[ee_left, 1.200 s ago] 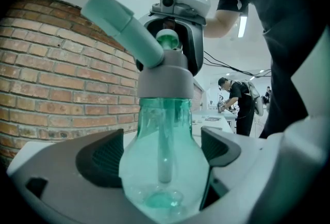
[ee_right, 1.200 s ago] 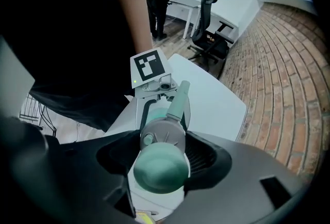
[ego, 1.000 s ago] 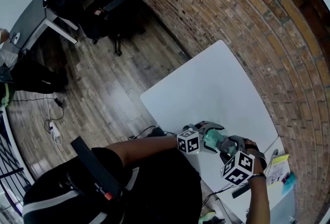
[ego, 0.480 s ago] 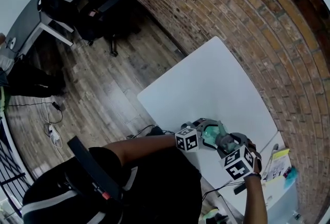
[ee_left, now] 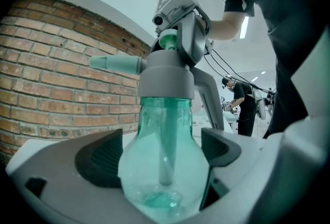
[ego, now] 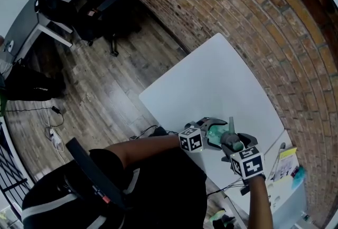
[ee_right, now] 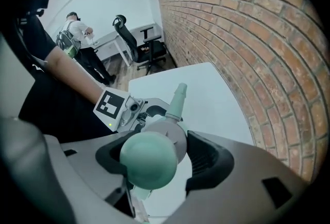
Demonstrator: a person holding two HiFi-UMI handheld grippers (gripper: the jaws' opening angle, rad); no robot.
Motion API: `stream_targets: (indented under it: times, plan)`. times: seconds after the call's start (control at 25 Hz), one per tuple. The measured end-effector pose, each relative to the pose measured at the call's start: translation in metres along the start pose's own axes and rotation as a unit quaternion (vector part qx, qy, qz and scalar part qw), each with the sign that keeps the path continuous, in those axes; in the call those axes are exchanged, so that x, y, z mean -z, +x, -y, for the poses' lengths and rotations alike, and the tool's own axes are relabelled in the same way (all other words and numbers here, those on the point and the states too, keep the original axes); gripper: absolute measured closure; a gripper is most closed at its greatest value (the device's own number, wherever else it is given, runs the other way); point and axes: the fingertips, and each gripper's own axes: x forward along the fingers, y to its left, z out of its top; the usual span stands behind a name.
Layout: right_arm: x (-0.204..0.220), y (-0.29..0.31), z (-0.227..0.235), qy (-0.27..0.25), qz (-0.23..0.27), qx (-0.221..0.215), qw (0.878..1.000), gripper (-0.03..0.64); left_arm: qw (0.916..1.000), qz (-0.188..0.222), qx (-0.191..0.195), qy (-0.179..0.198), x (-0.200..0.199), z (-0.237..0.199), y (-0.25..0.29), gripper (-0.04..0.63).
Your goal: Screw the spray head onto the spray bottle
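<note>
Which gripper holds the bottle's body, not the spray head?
The left gripper: its jaws clasp the green bottle, while the right gripper grips the spray head.

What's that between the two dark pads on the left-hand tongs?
The green spray bottle, its round body gripped between the pads of the left tongs. The left gripper view shows it plainly.

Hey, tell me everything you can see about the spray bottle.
The spray bottle is translucent teal plastic with a bulbous body, a narrow neck and a dip tube inside. It stands upright in the air over the white table, gripped at its body by the left hand-held gripper. A grey spray head with a teal nozzle sits on its neck, clasped from above by the right hand-held gripper.
</note>
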Motion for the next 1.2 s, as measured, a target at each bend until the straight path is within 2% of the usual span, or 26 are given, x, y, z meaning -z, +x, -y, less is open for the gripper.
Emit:
stream_targets:
  times: [0.2, 0.44, 0.6, 0.84, 0.96, 1.04, 1.12, 1.2]
  plan:
    - [0.001, 0.001, 0.003, 0.035, -0.002, 0.002, 0.999, 0.336, 1.0000, 0.003, -0.004, 0.000, 0.000, -0.001, 0.002, 0.129]
    - [0.004, 0.004, 0.005, 0.155, 0.014, -0.015, 0.988, 0.328, 1.0000, 0.004, -0.005, -0.002, 0.000, 0.001, -0.001, 0.129]
    - [0.004, 0.002, 0.006, 0.146, 0.013, -0.008, 0.989, 0.328, 1.0000, 0.004, -0.005, -0.003, -0.001, 0.000, 0.000, 0.129]
    - [-0.005, -0.020, -0.005, 0.037, 0.017, -0.030, 0.999, 0.328, 1.0000, 0.003, -0.004, -0.006, 0.000, 0.000, 0.001, 0.129]
    - [-0.013, -0.031, -0.004, -0.086, 0.019, -0.010, 0.996, 0.330, 0.9999, 0.001, -0.004, -0.009, 0.000, 0.000, 0.001, 0.129]
    - [-0.014, -0.034, -0.006, -0.206, -0.007, 0.006, 0.979, 0.330, 0.9999, 0.000, -0.005, -0.011, 0.001, 0.000, 0.001, 0.129]
    - [-0.012, -0.035, -0.014, -0.319, -0.031, -0.001, 0.947, 0.330, 0.9999, -0.001, -0.005, -0.013, 0.001, -0.001, 0.001, 0.129]
    - [-0.009, -0.037, -0.021, -0.407, -0.052, -0.015, 0.912, 0.330, 0.9999, -0.001, -0.005, -0.014, 0.001, -0.001, 0.001, 0.129]
